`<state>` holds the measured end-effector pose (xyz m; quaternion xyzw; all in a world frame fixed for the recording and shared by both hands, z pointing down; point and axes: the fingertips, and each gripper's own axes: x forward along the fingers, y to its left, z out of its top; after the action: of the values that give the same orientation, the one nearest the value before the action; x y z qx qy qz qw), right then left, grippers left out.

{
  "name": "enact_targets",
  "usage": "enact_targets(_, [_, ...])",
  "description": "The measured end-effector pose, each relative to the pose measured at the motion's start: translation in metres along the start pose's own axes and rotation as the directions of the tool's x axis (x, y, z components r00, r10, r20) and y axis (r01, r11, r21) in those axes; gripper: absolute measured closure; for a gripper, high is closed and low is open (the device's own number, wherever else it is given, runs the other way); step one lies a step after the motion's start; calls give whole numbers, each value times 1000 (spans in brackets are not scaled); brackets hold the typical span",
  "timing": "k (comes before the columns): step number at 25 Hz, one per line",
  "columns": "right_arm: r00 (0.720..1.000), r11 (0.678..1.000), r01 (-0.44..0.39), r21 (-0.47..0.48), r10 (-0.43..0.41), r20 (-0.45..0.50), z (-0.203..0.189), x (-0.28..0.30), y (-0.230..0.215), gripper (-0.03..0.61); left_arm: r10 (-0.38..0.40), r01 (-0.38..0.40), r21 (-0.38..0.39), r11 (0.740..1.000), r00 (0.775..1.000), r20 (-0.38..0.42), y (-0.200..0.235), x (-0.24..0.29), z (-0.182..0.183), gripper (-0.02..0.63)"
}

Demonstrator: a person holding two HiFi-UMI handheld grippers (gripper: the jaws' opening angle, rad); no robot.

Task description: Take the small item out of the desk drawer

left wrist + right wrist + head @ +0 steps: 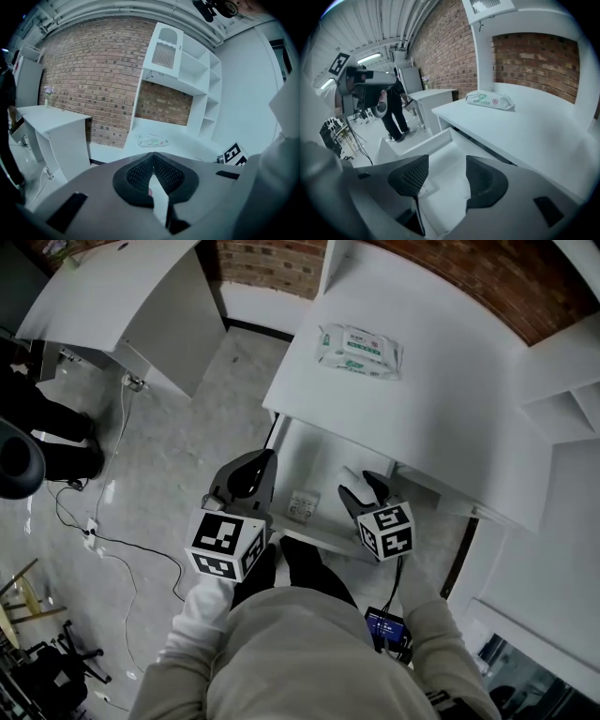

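The desk drawer (314, 542) stands pulled out under the white desk (441, 418). A small pale flat item (302, 505) lies on the drawer floor near its front left. My right gripper (361, 487) hovers over the drawer's right part, open and holding nothing. In the right gripper view the item (425, 187) shows low between the spread jaws of the right gripper (446, 164), by the left pad. My left gripper (265, 462) is raised over the drawer's left edge with its fingertips together. The left gripper (153, 155) points level across the desk top.
A pack of wet wipes (361, 350) lies on the desk top. White shelves (562, 399) rise at the right. A second white desk (122, 296) stands to the left, with a person in black (37, 418) and floor cables (103, 540) beside it.
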<state>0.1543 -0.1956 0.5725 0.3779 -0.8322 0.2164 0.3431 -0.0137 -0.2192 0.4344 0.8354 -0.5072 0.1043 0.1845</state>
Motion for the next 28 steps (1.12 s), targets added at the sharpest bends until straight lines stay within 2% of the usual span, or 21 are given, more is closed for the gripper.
enact_targets(7, [988, 995, -30, -94, 15, -153, -33, 44, -12, 305, 40, -40, -4, 999, 999, -29, 11, 11, -8, 597])
enact_targets(12, [968, 988, -63, -143, 25, -251, -56, 70, -16, 307, 72, -73, -18, 997, 996, -50, 19, 14, -14, 597])
enact_targets(24, [885, 955, -143, -258, 6, -465, -102, 118, -28, 307, 128, -133, -62, 989, 988, -89, 31, 17, -28, 597])
enact_targets(28, [856, 958, -140, -248, -9, -517, -115, 130, -34, 307, 146, -154, -76, 985, 984, -97, 36, 18, -31, 597])
